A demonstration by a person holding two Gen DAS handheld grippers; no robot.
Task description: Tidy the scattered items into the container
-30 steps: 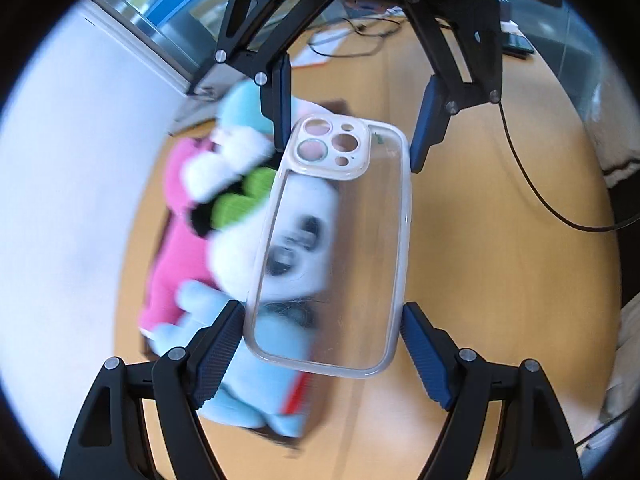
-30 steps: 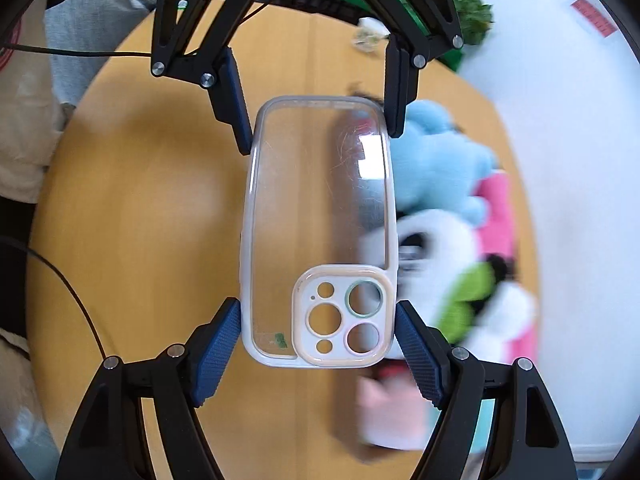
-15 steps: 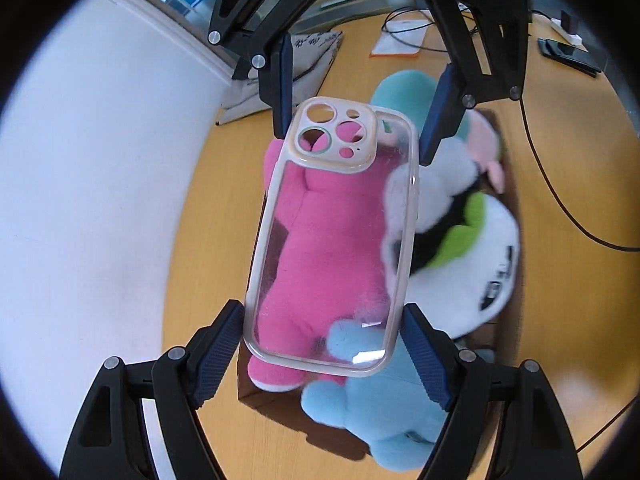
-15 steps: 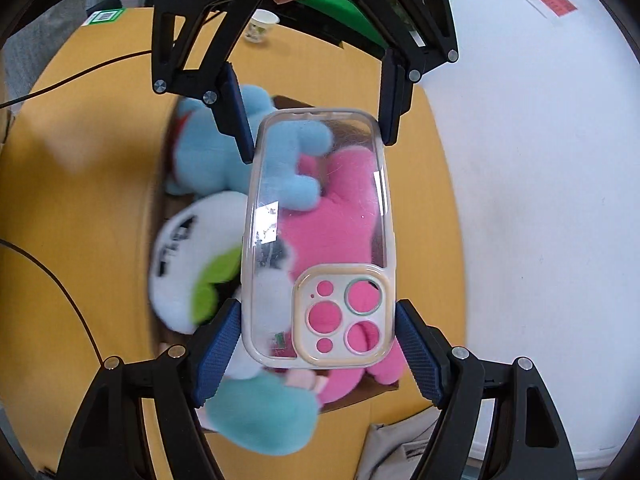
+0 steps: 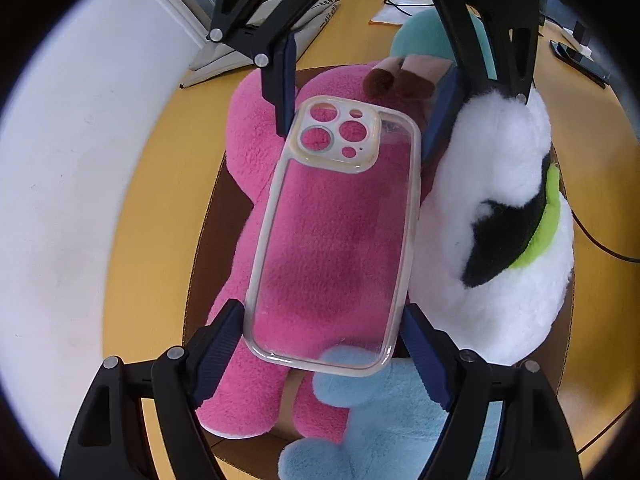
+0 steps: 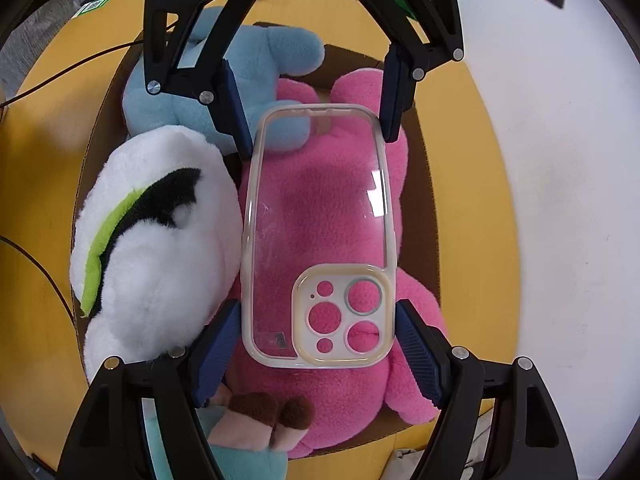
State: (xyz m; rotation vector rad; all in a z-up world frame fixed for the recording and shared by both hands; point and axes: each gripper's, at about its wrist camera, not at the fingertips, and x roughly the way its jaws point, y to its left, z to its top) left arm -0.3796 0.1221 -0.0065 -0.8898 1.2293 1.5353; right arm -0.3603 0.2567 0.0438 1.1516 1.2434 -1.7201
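Now clear phone case (image 5: 332, 240) spans both grippers over cardboard box (image 6: 424, 184), above pink plush (image 6: 320, 208); left gripper (image 5: 322, 332) and right gripper (image 6: 318, 328) each clamp one end; best release both together, low, keeping case level, avoiding white plush (image 6: 152, 248)

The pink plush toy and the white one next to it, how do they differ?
The pink plush toy is one solid colour; the white plush toy has black and lime-green markings. The pink one lies flat and stretched out directly under the clear phone case; the white one bulges rounder beside the case. Both are fluffy and sit in the cardboard box.
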